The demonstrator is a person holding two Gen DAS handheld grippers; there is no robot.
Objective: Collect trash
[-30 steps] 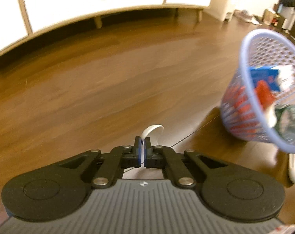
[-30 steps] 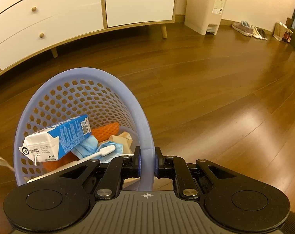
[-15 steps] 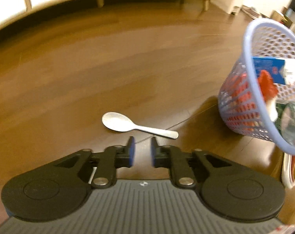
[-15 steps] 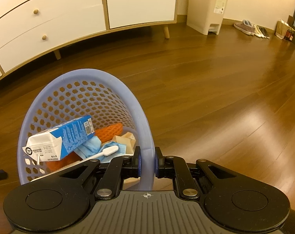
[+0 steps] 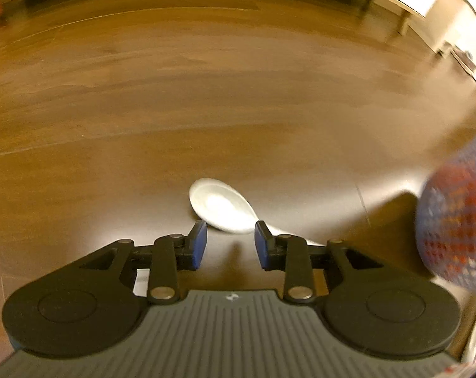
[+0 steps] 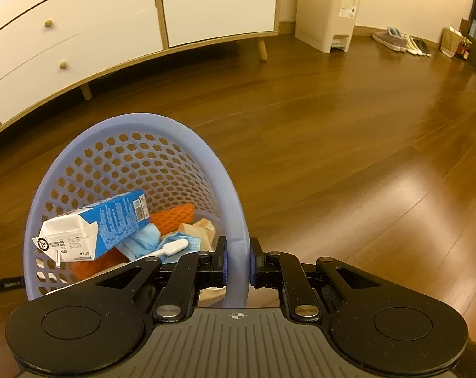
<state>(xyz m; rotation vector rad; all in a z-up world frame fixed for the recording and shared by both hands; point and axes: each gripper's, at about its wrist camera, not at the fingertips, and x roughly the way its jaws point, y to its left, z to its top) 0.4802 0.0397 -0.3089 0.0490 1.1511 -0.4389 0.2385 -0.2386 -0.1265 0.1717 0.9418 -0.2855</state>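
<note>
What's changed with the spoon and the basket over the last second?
The left gripper let go of the white spoon, which now lies on the floor ahead of its open jaws. The right gripper stays clamped on the basket rim; the trash inside looks unchanged.

A room in a home, with a dark brown wooden plank floor (image 6: 332, 119). Along the far left wall stands a white sideboard (image 6: 111, 31) with wooden knobs and tapered legs. Far right are a cream pedal bin (image 6: 329, 9) and shoes (image 6: 401, 40) lined against the wall.
</note>
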